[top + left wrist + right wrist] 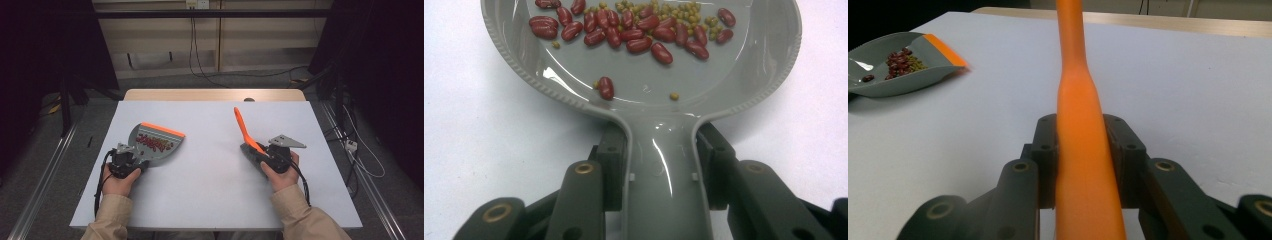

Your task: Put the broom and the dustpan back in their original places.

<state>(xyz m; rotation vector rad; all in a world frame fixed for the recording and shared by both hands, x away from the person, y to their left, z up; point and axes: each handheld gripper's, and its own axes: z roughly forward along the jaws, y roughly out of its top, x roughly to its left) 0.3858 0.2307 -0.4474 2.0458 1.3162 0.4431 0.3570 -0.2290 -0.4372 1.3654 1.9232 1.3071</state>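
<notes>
Two hand-held grippers clamp: left a grey dustpan (beans inside), right an orange handle.

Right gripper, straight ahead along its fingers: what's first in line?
Nothing obvious. The right gripper, shut on the orange handle, points over bare table toward its far edge. The dustpan sits well off to one side; depth unclear.

Both forearms entered from the near edge of the surface, sleeves covering the wrists. The left tool lay low at the left, gripped from behind by the left hand, jaws clamped. The right tool sat at the right in the right hand, jaws clamped, angled up and away.
</notes>
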